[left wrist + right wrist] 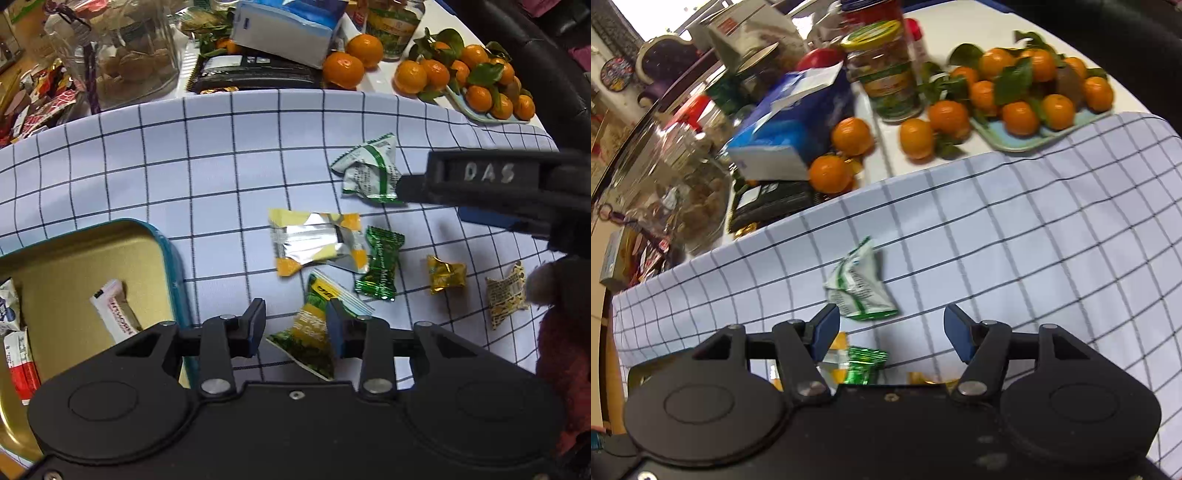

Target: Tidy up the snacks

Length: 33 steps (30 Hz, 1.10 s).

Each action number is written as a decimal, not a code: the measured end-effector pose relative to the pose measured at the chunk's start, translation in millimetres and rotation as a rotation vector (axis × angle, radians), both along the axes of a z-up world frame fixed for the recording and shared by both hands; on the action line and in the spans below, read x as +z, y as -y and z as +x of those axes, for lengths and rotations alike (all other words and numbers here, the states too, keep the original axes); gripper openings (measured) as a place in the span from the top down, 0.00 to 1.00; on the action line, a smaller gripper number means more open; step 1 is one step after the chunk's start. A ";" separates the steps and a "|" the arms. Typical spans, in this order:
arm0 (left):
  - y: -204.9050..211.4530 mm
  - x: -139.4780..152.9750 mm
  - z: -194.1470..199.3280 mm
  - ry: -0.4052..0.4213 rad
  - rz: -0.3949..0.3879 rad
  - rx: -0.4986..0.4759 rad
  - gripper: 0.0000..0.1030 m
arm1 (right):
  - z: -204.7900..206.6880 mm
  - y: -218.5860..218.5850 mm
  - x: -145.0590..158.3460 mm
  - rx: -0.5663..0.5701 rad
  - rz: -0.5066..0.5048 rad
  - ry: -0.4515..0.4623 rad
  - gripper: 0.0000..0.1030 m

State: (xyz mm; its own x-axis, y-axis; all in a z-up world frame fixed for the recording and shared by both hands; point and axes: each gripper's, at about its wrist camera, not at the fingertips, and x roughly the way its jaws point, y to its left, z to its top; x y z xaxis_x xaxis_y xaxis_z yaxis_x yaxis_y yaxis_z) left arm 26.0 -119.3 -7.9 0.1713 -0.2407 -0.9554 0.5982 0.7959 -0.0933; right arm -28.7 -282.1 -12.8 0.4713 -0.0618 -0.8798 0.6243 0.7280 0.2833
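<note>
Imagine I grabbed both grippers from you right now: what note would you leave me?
Left gripper: part open around the green-yellow packet, grip not confirmed.
Right gripper: open, empty, hovering by the white-green packet.
Done: three snacks lie in the gold tin.
Left: six on the checked cloth, including the silver-yellow packet, green candy, gold candy and patterned packet.

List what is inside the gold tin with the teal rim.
The tin holds a white-and-red wrapped snack lying on its gold floor, plus more white, blue and red packets at its left edge. The left gripper body covers the tin's near part.
</note>
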 end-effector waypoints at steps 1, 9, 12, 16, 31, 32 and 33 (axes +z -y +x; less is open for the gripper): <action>-1.5 -0.1 1.9 -0.004 -0.002 0.002 0.57 | 3.0 -2.3 -2.3 0.013 0.000 -0.009 0.36; -6.9 0.9 1.2 -0.004 -0.003 0.001 0.57 | 2.3 -8.2 -29.5 0.023 0.075 -0.122 0.36; -7.2 1.4 -0.1 -0.003 -0.002 -0.004 0.57 | -1.0 -10.7 -28.6 0.027 0.113 -0.115 0.37; -5.5 0.2 -1.5 0.002 0.002 -0.015 0.57 | 1.4 -17.9 -28.1 0.053 0.114 -0.119 0.49; 13.3 -12.3 -21.2 0.046 0.045 -0.149 0.56 | -20.9 0.7 -22.1 0.061 -0.003 -0.162 0.85; 14.6 -14.7 -22.5 0.049 0.054 -0.156 0.56 | -24.7 8.2 -21.7 0.040 0.030 -0.154 0.84; 15.9 -17.3 -23.9 0.052 0.064 -0.162 0.56 | -27.9 13.5 -20.5 0.023 0.055 -0.147 0.82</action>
